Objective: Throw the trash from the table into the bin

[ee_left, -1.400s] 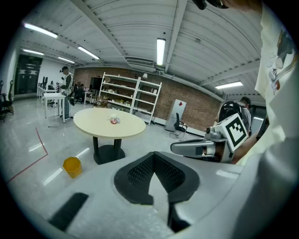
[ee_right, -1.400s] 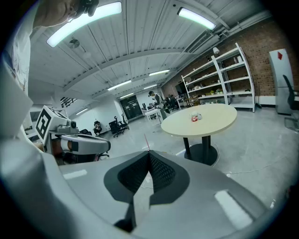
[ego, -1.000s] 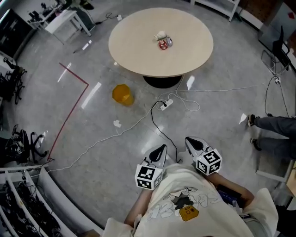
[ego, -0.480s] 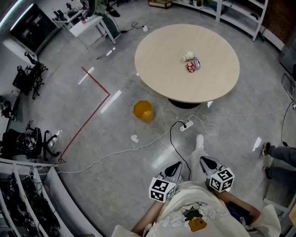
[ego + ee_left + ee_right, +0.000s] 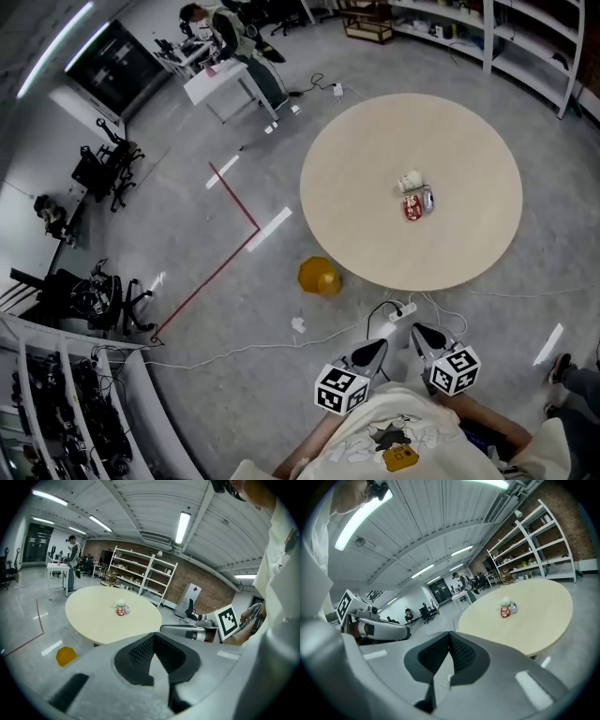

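Observation:
A small heap of trash lies near the middle of the round beige table [image 5: 356, 216]: a white crumpled wad [image 5: 410, 181], a red wrapper [image 5: 412, 208] and a small grey piece [image 5: 427, 199]. The yellow bin [image 5: 320, 277] stands on the floor at the table's near-left edge. My left gripper [image 5: 370, 353] and right gripper [image 5: 427, 339] are held close to my chest, short of the table, both shut with nothing in them. The left gripper view shows the trash [image 5: 121, 607] and the bin [image 5: 65, 656] far ahead. In the right gripper view the trash [image 5: 506, 608] is also distant.
A power strip [image 5: 401, 309] with cables lies on the floor between me and the table. A white scrap [image 5: 298, 324] lies near the bin. Red floor tape [image 5: 234, 253] runs left. A person stands at a white desk [image 5: 225, 80] far off; shelves line the back wall.
The whole view has advanced toward the table: table, trash and bin sit nearer and further right. Both grippers stay shut in front of my body.

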